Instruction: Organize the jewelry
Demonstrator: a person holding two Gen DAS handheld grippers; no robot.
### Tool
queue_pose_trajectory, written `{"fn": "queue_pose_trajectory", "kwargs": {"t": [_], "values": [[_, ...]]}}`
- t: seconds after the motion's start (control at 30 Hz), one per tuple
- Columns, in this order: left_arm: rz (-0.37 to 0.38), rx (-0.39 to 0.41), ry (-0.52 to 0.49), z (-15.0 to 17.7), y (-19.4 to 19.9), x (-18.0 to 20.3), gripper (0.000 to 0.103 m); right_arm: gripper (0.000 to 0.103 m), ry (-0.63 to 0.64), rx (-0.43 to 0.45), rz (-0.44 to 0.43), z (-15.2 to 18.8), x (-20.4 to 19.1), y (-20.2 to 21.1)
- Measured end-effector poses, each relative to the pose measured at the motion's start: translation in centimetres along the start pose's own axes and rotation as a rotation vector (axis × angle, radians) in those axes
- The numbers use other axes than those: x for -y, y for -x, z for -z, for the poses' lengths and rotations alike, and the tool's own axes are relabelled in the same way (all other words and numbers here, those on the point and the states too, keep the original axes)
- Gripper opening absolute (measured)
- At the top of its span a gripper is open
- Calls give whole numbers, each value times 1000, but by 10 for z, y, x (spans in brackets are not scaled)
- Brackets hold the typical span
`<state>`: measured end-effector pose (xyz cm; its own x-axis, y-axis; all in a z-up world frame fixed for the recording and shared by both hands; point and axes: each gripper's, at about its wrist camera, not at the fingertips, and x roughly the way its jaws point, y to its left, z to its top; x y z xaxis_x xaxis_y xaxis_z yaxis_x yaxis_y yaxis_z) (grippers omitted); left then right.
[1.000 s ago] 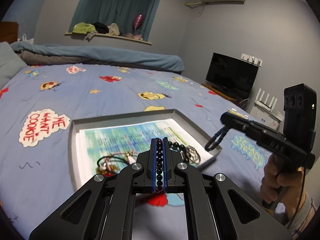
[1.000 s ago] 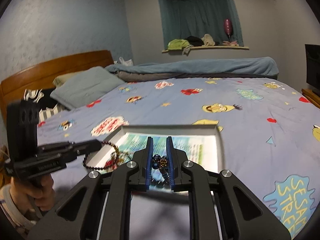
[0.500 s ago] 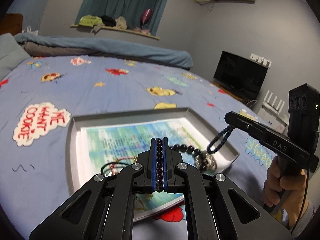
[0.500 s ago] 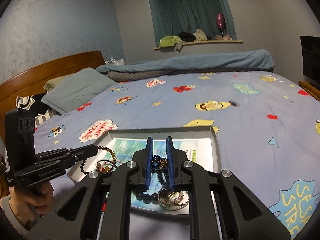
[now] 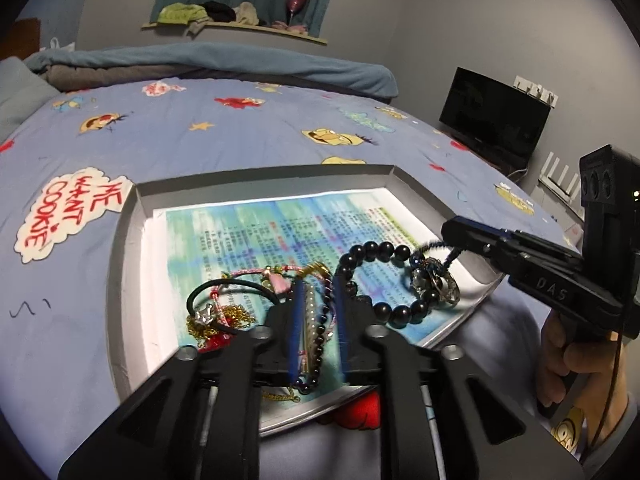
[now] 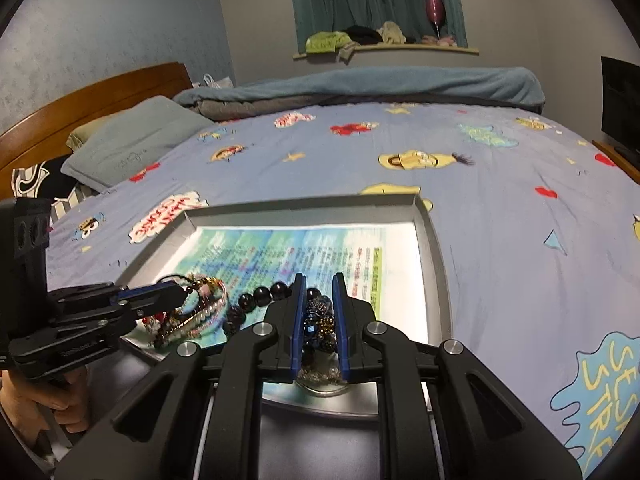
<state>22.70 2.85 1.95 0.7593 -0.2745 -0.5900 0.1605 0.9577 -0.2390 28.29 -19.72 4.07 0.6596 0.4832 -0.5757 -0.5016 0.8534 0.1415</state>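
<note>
A grey tray [image 5: 136,216] lined with a printed sheet lies on the bed and holds a pile of jewelry. My left gripper [image 5: 318,284] hangs low over the tray's near side, its jaws opening. A small dark-bead bracelet [image 5: 310,344] lies loose between them, near the left finger. My right gripper [image 5: 446,232] is shut on a blue bead bracelet [image 5: 450,254], which hangs onto a silver ring cluster [image 5: 436,284]. In the right wrist view the blue beads [image 6: 318,320] sit between the right gripper's [image 6: 318,280] pads, and the left gripper [image 6: 182,294] is at the left.
In the tray lie a large black-bead bracelet [image 5: 384,308], a black cord [image 5: 224,292], a gold chain [image 5: 236,316] and pink cords [image 5: 276,276]. The cartoon bedsheet [image 5: 240,140] spreads all round. A pillow [image 6: 132,140] and headboard stand far left, a TV [image 5: 492,120] far right.
Both grippers have come down closer to the tray. The left jaws have spread apart, freeing the small dark beads. The blue bracelet now reaches the ring cluster.
</note>
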Motion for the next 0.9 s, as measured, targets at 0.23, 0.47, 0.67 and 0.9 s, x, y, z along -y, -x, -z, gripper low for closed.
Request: {"fn": "queue_pose_trajectory", "kwargs": {"t": [0.23, 0.47, 0.67, 0.9], "values": [[-7, 47, -40, 1, 12, 10, 77, 53, 22, 18, 0, 3, -4, 8], [-19, 104, -36, 6, 31, 15, 95, 65, 30, 84, 5, 11, -8, 26], [-31, 134, -24, 23, 44, 19, 97, 77, -11, 137, 8, 27, -5, 44], [-85, 182, -55, 44, 56, 31, 98, 82, 3, 164, 11, 48, -12, 63]]}}
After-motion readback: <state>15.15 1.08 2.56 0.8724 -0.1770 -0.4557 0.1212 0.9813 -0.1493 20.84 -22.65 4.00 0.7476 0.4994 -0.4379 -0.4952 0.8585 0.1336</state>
